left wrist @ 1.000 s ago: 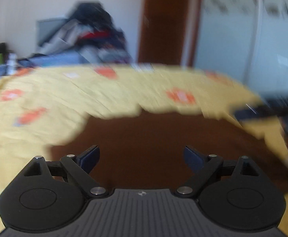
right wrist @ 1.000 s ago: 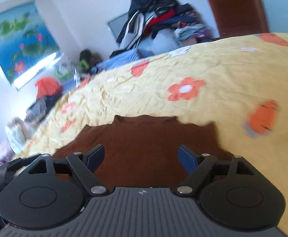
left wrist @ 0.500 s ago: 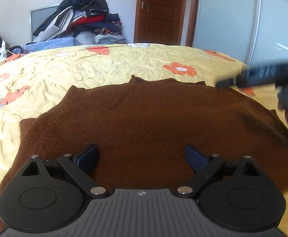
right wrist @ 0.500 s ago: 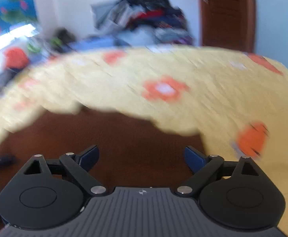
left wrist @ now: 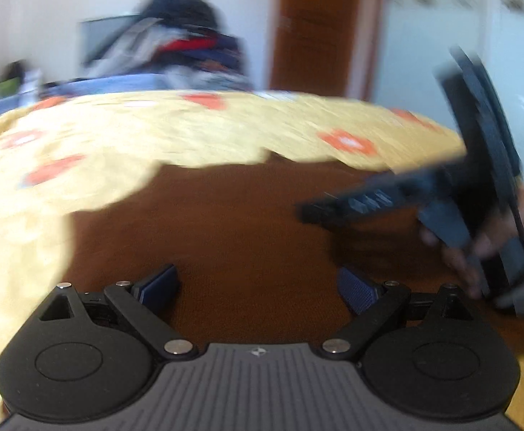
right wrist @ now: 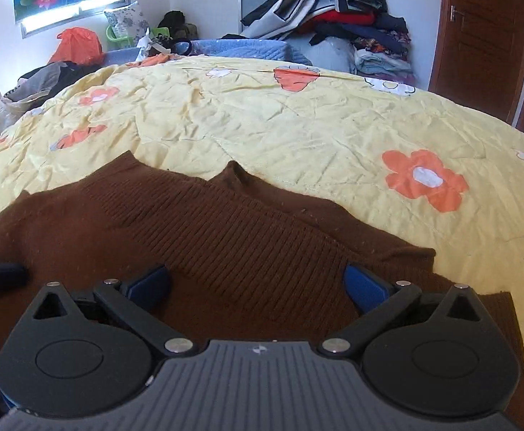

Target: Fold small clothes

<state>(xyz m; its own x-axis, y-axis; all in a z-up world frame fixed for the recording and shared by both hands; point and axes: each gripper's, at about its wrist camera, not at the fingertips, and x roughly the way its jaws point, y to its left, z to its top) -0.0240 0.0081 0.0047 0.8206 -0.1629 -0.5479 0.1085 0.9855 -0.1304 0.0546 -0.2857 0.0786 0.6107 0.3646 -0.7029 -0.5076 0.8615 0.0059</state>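
Both tools hang over a brown ribbed-knit sweater (right wrist: 226,237) laid flat on a bed, seemingly poised to pick an edge for the first fold. The right gripper (right wrist: 256,283) has its jaws spread wide and empty, the knit directly beneath and between them. The left gripper (left wrist: 258,283) likewise shows jaws parted, holding nothing, in a blurred view. Just beyond the right jaws, the sweater's collar points away. Farther off stretches the yellow quilt with orange flowers (right wrist: 298,122), then a heap of dark clothes (right wrist: 334,10) against the wall.
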